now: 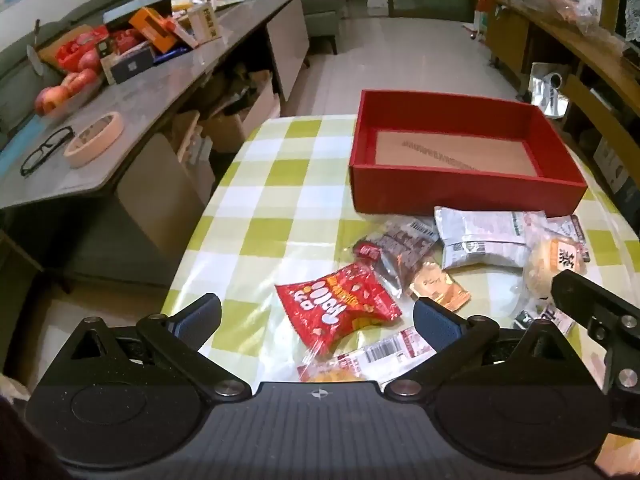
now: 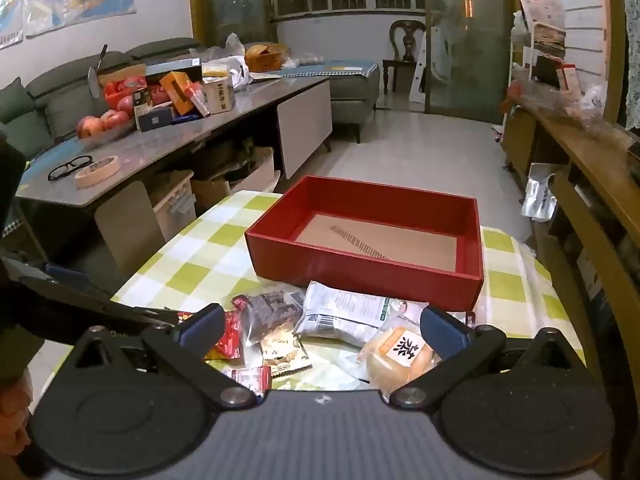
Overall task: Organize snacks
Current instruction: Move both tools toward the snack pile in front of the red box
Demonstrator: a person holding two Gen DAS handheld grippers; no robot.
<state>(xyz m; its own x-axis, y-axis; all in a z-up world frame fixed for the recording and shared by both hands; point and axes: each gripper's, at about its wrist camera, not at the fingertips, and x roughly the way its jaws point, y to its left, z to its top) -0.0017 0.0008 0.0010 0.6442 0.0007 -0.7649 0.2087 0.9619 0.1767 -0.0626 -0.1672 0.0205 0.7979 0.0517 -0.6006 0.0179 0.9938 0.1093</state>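
Red and bare inside, the box [image 1: 460, 190] waits beyond the snack packets [image 1: 340, 306] heaped on the tabletop [image 1: 256, 184], so we hover left claw [image 1: 316, 318] and right claw [image 2: 322, 330] wide apart, gripping nothing.

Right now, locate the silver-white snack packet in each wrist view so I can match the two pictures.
Left wrist view: the silver-white packet lies right of centre, just in front of the red box.
Right wrist view: the same packet lies at centre, against the box's near wall, between the open fingers.
Shared landmark: the red box, empty on the checked tablecloth.
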